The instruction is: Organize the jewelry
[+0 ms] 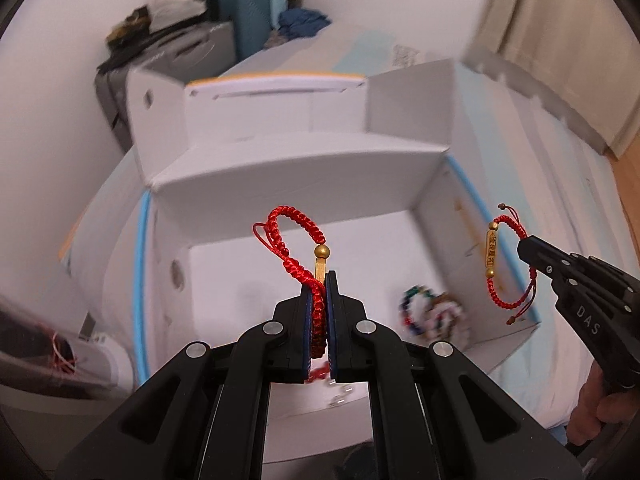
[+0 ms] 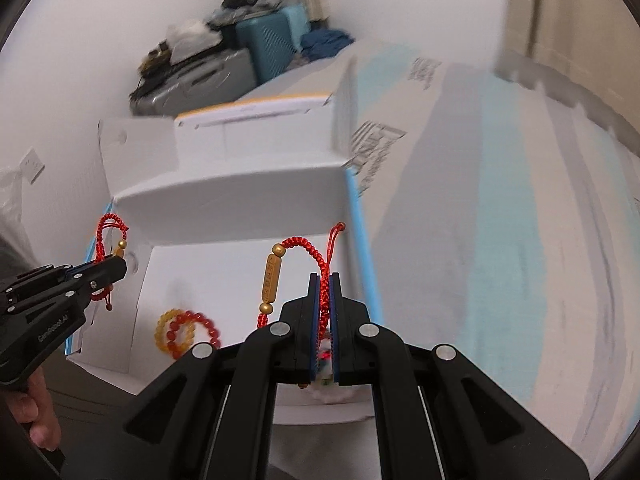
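Note:
My left gripper (image 1: 321, 280) is shut on a red braided bracelet with a gold bead (image 1: 296, 236) and holds it above the open white box (image 1: 304, 184). My right gripper (image 2: 325, 280) is shut on a second red braided bracelet with a long gold charm (image 2: 298, 250), also above the box. Each gripper shows in the other view: the right gripper (image 1: 526, 250) at the box's right wall, the left gripper (image 2: 120, 266) at its left wall. Bead bracelets lie on the box floor: multicoloured ones (image 1: 430, 314) and orange and yellow ones (image 2: 184, 332).
The box sits on a pale blue and white bedsheet (image 2: 520, 240). Another white box (image 1: 276, 100) lies behind it. Suitcases with clothes piled on them (image 1: 224, 20) stand by the far wall. A curtain (image 1: 560, 40) hangs on the right. A hand (image 2: 32, 412) holds the left gripper.

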